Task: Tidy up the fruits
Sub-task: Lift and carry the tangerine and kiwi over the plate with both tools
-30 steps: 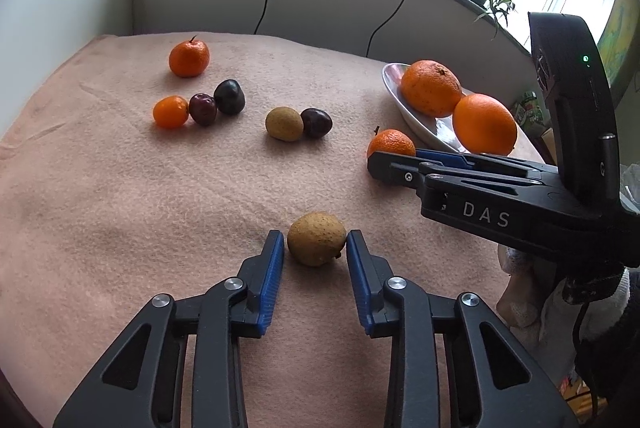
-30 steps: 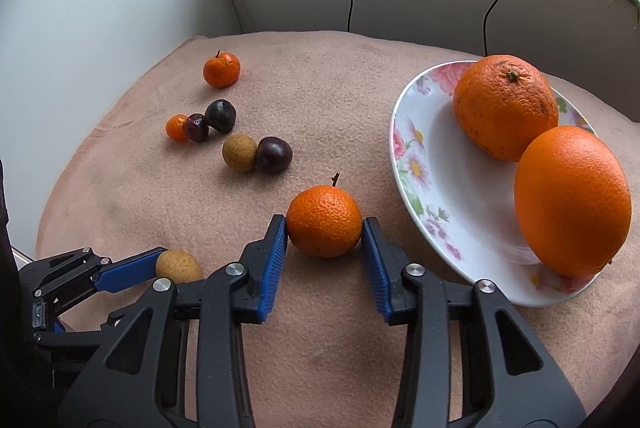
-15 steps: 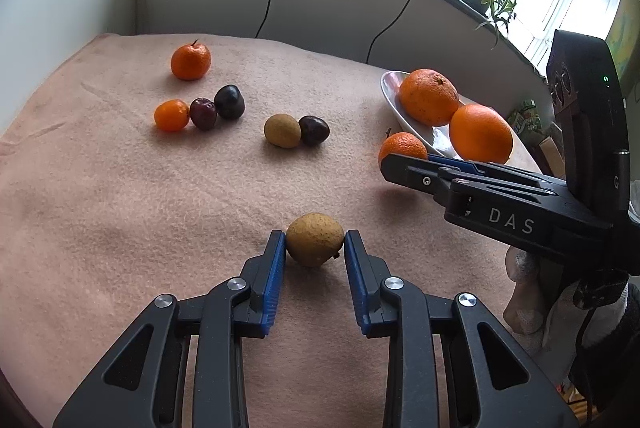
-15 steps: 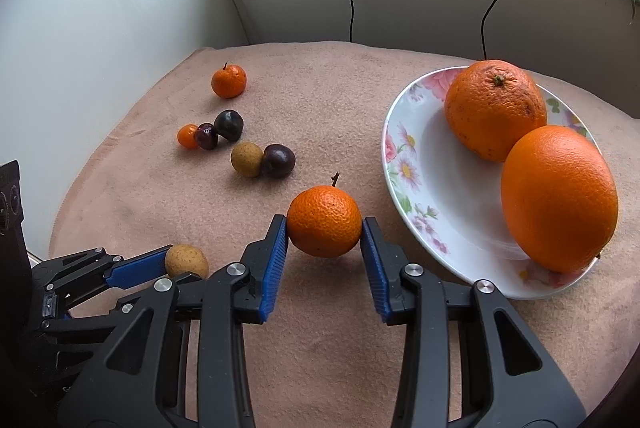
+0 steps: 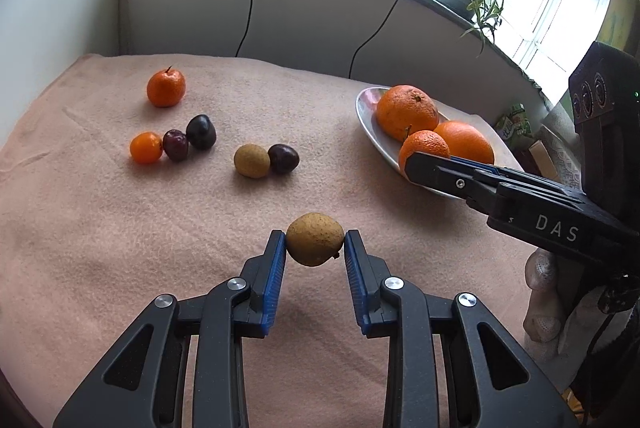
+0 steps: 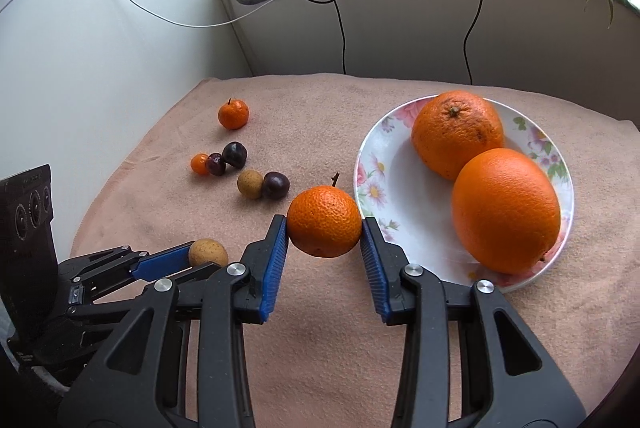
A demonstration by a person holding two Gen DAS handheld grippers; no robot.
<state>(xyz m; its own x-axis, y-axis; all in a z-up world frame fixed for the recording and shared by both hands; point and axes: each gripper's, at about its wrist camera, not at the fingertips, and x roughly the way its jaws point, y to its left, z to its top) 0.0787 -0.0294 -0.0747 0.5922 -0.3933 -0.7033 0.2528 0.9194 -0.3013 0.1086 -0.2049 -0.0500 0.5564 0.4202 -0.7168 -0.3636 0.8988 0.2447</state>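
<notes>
Blue ribbed pads on both tools are doing the holding: the right gripper (image 6: 324,228) is clamped on a stemmed mandarin (image 6: 324,222), which appears lifted clear of the peach-coloured cloth (image 6: 320,348) just beside the near rim of the flowered plate (image 6: 370,164), and the left gripper (image 5: 315,242) pinches a small brown fruit (image 5: 315,239), russet-skinned and about egg-shaped, low over the cloth nearer the person. Two big oranges (image 6: 506,210) fill most of the plate, so I'd say the mandarin wants carrying over the rim and lowering into the bare white patch on the near left side, let go only once it rests, or it may roll off the shallow slope. The brown fruit looks soft-skinned and sits right at the pad tips, so a gentle, steady squeeze seems wiser than a hard one; its likely mate is the other brown fruit (image 5: 251,161), touching a dark plum (image 5: 283,158) mid-cloth. Farther off lie another mandarin (image 5: 165,88), a tiny orange fruit (image 5: 146,147) and two more dark plums (image 5: 188,138) clustered together. Only one bit of writing is readable: "DAS" in pale letters on the side of the right tool, seen from the left camera.
</notes>
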